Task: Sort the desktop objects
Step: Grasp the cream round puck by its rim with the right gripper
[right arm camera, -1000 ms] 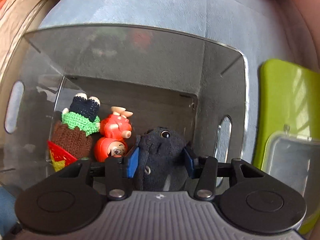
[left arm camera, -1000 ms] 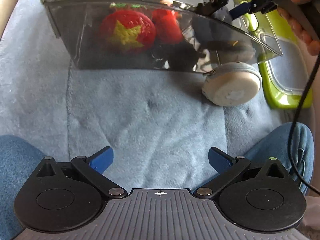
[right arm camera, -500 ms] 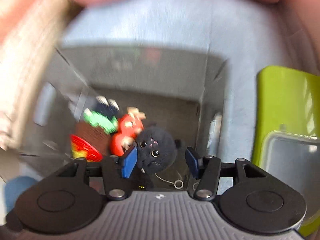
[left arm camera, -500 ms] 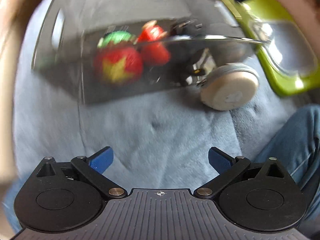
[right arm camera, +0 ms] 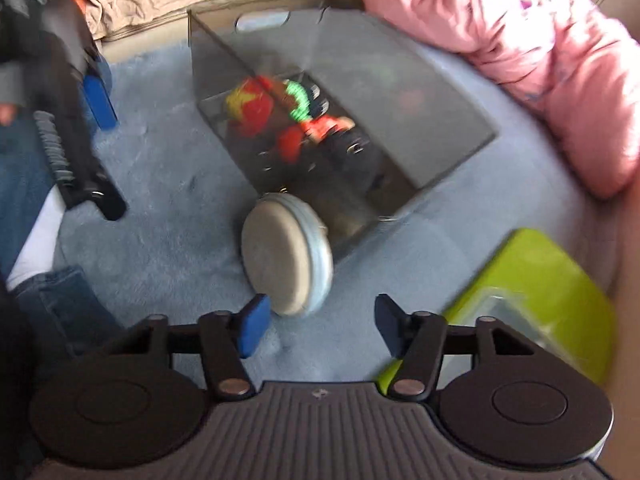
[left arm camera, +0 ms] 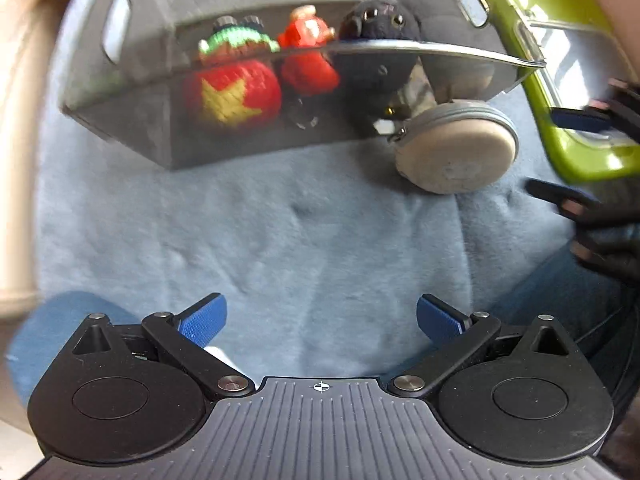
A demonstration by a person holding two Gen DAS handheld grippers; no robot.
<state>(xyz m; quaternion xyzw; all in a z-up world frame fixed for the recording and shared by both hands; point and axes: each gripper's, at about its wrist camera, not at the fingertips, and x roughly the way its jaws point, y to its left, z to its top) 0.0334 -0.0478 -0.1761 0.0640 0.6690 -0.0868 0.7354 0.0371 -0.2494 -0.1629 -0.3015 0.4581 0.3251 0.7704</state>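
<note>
A smoky clear bin (left arm camera: 120, 96) (right arm camera: 420, 92) stands on the blue blanket. It holds a red knitted toy with a yellow star (left arm camera: 236, 96) (right arm camera: 248, 108), a small red figure (left arm camera: 308, 56) and a dark plush toy (left arm camera: 376, 24). A round grey zip case (left arm camera: 456, 148) (right arm camera: 288, 256) leans against the bin's outside corner. My left gripper (left arm camera: 318, 320) is open and empty, well short of the bin. My right gripper (right arm camera: 316, 328) is open and empty, just in front of the round case.
A lime green tray (left arm camera: 572, 92) (right arm camera: 552, 288) with a clear lid lies to the right of the bin. A pink pillow (right arm camera: 532, 40) lies behind. The person's jeans-clad legs (right arm camera: 28, 184) border the blanket (left arm camera: 280, 232). The other gripper shows at the left of the right wrist view (right arm camera: 72, 128).
My right gripper let go of the dark plush toy in the bin, opened, and pulled back out to a spot near the round case. The left view shifted slightly.
</note>
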